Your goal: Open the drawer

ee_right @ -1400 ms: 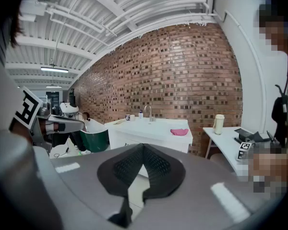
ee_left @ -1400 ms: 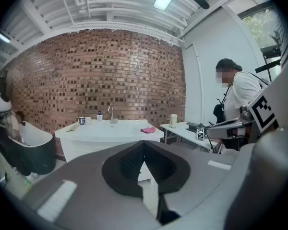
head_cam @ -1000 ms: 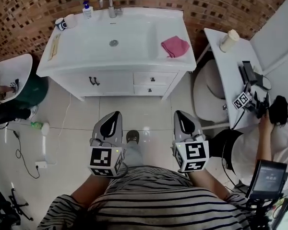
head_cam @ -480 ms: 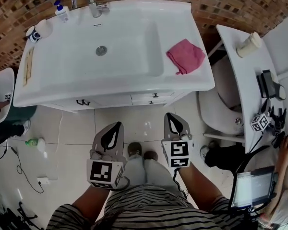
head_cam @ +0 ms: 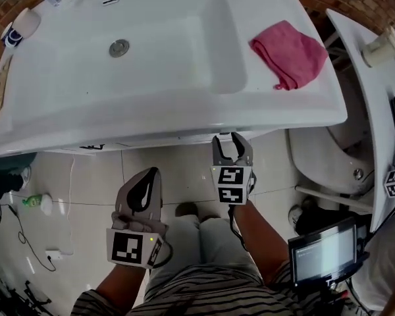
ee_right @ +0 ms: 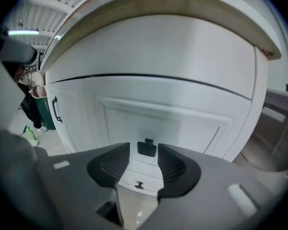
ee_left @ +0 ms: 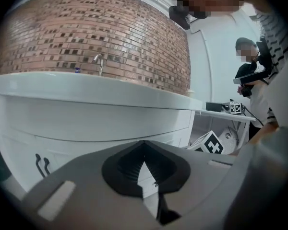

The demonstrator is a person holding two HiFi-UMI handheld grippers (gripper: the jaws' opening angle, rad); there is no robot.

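In the right gripper view the white upper drawer front (ee_right: 158, 123) fills the picture, its small black knob (ee_right: 147, 149) showing in the gap between the jaws. My right gripper (ee_right: 144, 146) is opening, and its pads stand apart from the knob. A second knob (ee_right: 139, 185) marks the lower drawer. From the head view the right gripper (head_cam: 232, 141) points at the vanity's front, just under the counter's overhang (head_cam: 184, 133). My left gripper (head_cam: 148, 176) hangs further back over the floor, shut and empty. It (ee_left: 144, 145) faces the cabinet, with two black door handles (ee_left: 41, 164) to its left.
A pink cloth (head_cam: 288, 53) lies on the counter right of the basin (head_cam: 164, 45). A toilet (head_cam: 329, 157) and a white side shelf (head_cam: 365, 91) stand close on the right. A tablet (head_cam: 322, 249) is by my right arm. A green bottle (head_cam: 33, 203) and cables lie on the floor left.
Both grippers have dropped lower and come up to the vanity, the right one further ahead. The right gripper's jaws have gone from shut to open. The counter now overhangs the drawers.
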